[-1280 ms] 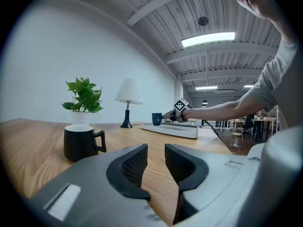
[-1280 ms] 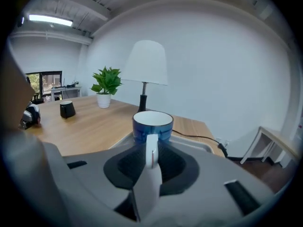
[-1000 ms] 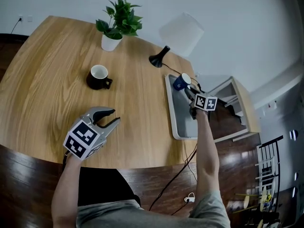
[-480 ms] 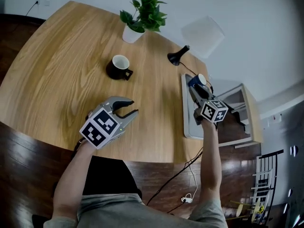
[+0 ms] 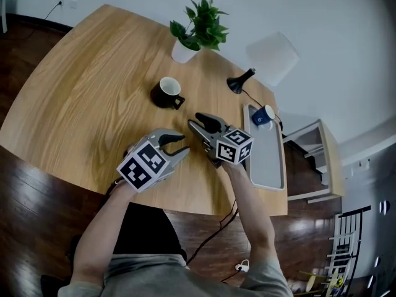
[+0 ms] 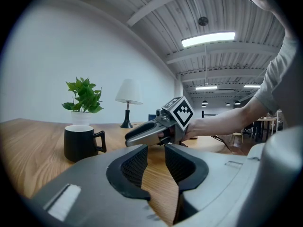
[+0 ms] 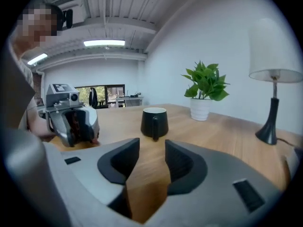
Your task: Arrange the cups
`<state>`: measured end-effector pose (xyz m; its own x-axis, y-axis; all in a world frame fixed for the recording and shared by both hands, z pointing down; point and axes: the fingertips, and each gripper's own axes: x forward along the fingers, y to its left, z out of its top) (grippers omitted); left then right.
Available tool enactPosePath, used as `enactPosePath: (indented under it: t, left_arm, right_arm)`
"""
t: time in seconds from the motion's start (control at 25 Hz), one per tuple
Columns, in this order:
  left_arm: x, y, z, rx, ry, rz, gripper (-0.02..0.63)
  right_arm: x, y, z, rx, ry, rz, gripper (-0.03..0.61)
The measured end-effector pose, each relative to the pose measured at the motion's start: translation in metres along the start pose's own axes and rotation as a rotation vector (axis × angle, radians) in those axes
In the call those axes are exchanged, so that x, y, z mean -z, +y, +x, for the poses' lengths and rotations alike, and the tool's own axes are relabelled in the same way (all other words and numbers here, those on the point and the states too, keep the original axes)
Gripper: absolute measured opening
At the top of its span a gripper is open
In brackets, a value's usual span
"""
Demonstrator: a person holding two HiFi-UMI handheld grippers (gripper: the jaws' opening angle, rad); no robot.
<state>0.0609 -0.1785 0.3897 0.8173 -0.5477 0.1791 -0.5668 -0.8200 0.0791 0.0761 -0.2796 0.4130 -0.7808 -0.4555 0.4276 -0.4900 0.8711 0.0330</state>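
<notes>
While the left tongs (image 5: 178, 146) and the right tongs (image 5: 199, 121), its jaws just opening, hung released and empty, the black mug (image 5: 167, 93) stood near the surface's (image 5: 80, 104) far edge; the blue cup (image 5: 262, 116), indistinct, lay on the right-edge tray (image 5: 267, 161).

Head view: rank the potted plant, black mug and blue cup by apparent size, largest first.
1. potted plant
2. black mug
3. blue cup, smallest as seen, though distance from the camera may shrink it.

Wood table (image 5: 80, 91), blk mug (image 5: 166, 93), plant (image 5: 184, 51), lamp (image 5: 237, 84), tray (image 5: 267, 166)
</notes>
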Motion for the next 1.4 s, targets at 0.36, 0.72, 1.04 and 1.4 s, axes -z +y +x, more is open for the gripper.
enactPosePath:
  t: [0.36, 0.72, 1.04, 1.4]
  left_arm:
    - [0.0, 0.001, 0.0, -0.001, -0.002, 0.001, 0.124]
    - [0.0, 0.001, -0.001, 0.0, -0.002, 0.001, 0.124]
    - [0.0, 0.001, -0.002, 0.004, -0.002, 0.0, 0.124]
    - [0.006, 0.008, -0.011, -0.004, 0.001, 0.009, 0.124]
  right_arm:
    - [-0.028, -0.007, 0.058, 0.052, 0.084, -0.225, 0.187]
    - [-0.026, -0.003, 0.08, 0.073, 0.224, -0.273, 0.106]
    - [-0.032, 0.002, 0.067, 0.026, 0.099, -0.006, 0.085]
    - [-0.032, -0.003, 0.004, 0.084, 0.011, 0.053, 0.086]
